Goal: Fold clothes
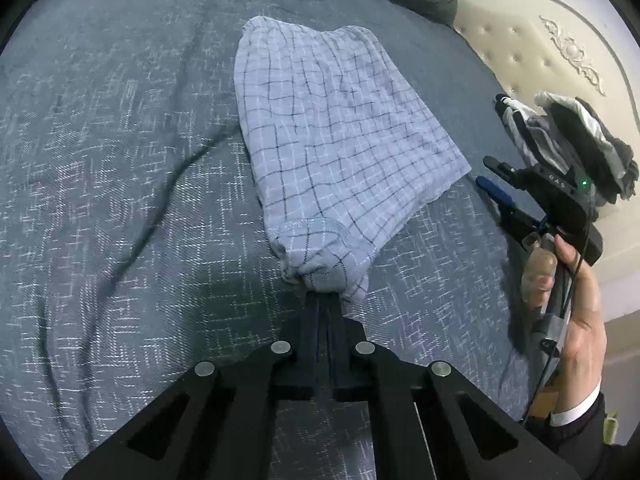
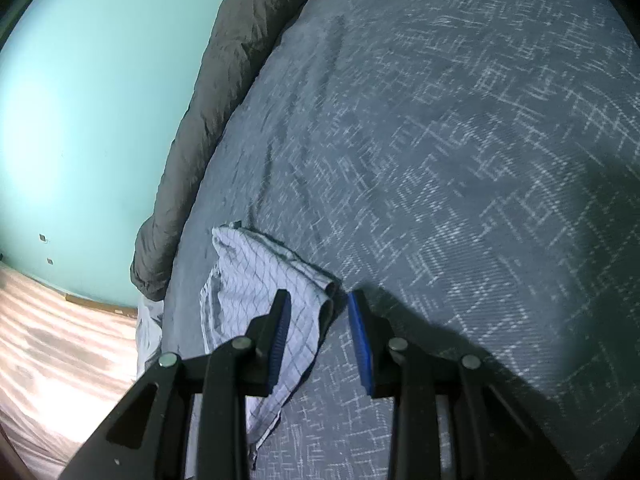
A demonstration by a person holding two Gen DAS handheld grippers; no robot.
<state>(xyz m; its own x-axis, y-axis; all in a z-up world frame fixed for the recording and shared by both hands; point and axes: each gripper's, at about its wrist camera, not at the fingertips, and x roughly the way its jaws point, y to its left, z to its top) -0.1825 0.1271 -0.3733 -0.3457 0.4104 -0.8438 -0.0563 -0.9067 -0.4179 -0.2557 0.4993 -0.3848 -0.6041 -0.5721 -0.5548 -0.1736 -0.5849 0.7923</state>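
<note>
The left gripper (image 1: 320,298) has its jaws pinched together on the bunched near end of a light blue checked garment (image 1: 340,128), which looks like shorts or a small folded cloth; the exact kind is hard to tell. The garment lies stretched out on the bed's dark blue patterned bedspread (image 1: 120,160), already narrowed into a long panel. So the step in hand seems to be a mid-fold grab: one end is caught and ready to be carried over.

The right gripper (image 2: 316,300) hangs with its jaws partly apart and nothing between the blue pads (image 2: 360,336); it hovers just above the garment's side edge (image 2: 256,280), near the edge of the bed.

The next move probably calls for lifting the pinched end and laying it toward the far end, keeping the layers square. The bunching at the grip could leave a crumpled corner, so the right gripper may need to pin or smooth the cloth.

Around: a dark grey quilt (image 2: 208,120) rolled along the far side, a tufted cream headboard (image 1: 532,52), and a pile of dark and white clothes (image 1: 580,148) beside the person's right hand (image 1: 576,304). Nothing blocks the fold path.
</note>
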